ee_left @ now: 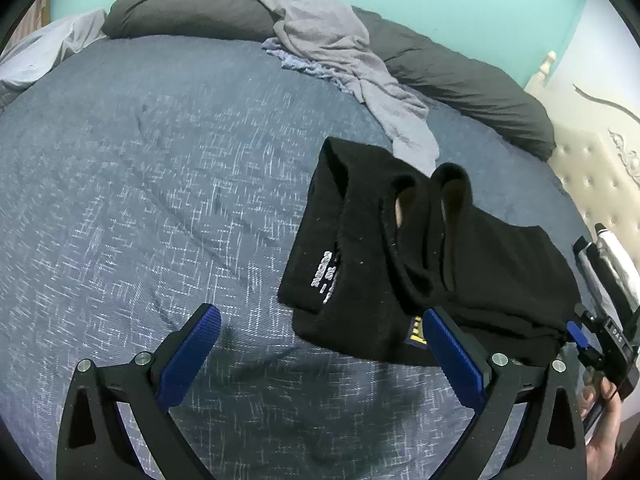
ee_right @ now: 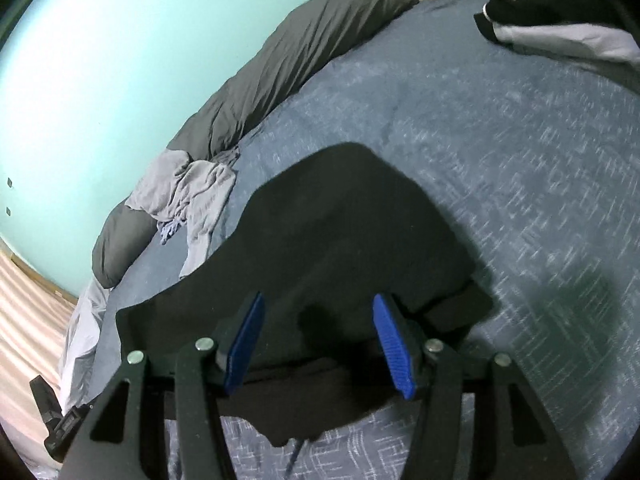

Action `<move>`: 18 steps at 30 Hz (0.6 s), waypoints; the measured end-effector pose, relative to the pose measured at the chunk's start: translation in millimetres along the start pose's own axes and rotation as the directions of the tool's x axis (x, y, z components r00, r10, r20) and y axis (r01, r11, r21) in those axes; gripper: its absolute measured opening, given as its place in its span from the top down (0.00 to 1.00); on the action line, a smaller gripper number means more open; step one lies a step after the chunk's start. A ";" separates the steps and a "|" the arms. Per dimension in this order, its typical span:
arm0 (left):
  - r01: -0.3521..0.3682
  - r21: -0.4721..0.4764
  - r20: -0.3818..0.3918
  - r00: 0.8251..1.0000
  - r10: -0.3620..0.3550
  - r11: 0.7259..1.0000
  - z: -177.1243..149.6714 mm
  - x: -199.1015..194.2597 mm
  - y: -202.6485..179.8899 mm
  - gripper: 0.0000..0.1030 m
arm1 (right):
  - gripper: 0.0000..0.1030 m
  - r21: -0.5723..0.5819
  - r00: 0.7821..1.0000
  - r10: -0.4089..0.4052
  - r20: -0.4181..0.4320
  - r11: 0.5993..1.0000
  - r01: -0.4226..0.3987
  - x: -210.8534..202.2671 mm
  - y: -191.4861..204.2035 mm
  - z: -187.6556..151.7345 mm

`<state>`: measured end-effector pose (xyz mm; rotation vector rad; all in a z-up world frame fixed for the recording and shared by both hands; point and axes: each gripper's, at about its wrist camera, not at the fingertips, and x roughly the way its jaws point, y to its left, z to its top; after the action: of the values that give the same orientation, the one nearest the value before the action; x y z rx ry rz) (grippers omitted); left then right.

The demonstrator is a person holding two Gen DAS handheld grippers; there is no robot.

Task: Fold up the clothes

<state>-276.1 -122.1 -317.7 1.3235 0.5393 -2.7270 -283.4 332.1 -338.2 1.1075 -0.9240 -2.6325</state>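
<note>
A folded black garment (ee_left: pixel 400 248) with a white printed label hangs just above the blue bedspread (ee_left: pixel 140 160), casting a shadow under its near edge. My left gripper (ee_left: pixel 326 344) stands open just left of it, and its right pad (ee_left: pixel 452 356) overlaps the garment's near corner in view. At the garment's right edge a blue fingertip (ee_left: pixel 576 332) of the right gripper shows, with a hand (ee_left: pixel 604 428) behind it. In the right wrist view the right gripper (ee_right: pixel 319 346) has the black garment (ee_right: pixel 340 220) bunched between its half-closed pads, and cloth hangs below the fingers.
A crumpled grey garment (ee_left: pixel 340 52) lies at the far side against a rolled dark grey duvet (ee_left: pixel 460 80). A cream tufted headboard (ee_left: pixel 592 168) bounds the right. Black and white clothes (ee_right: pixel 552 12) sit at the bed's far corner. A teal wall (ee_right: pixel 80 80) stands behind.
</note>
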 end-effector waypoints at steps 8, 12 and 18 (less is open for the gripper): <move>0.010 -0.059 0.005 1.000 -0.010 0.998 2.6 16.3 7.9 0.00 | 0.44 0.016 0.999 0.034 0.005 0.999 -0.034 0.9 -3.7 -0.4; 0.034 -0.078 -0.007 0.999 -0.034 0.996 5.6 29.5 6.5 0.00 | 0.44 0.034 0.999 0.045 0.009 0.998 -0.046 1.2 -5.7 -0.9; 0.041 -0.102 -0.019 0.999 -0.044 0.994 3.3 39.4 11.4 0.00 | 0.44 0.067 0.998 0.065 0.006 0.996 -0.065 3.1 -9.0 1.3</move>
<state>-301.1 -130.2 -349.5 1.3332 0.7057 -2.6815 -285.6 338.8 -344.6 1.0681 -1.0381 -2.5705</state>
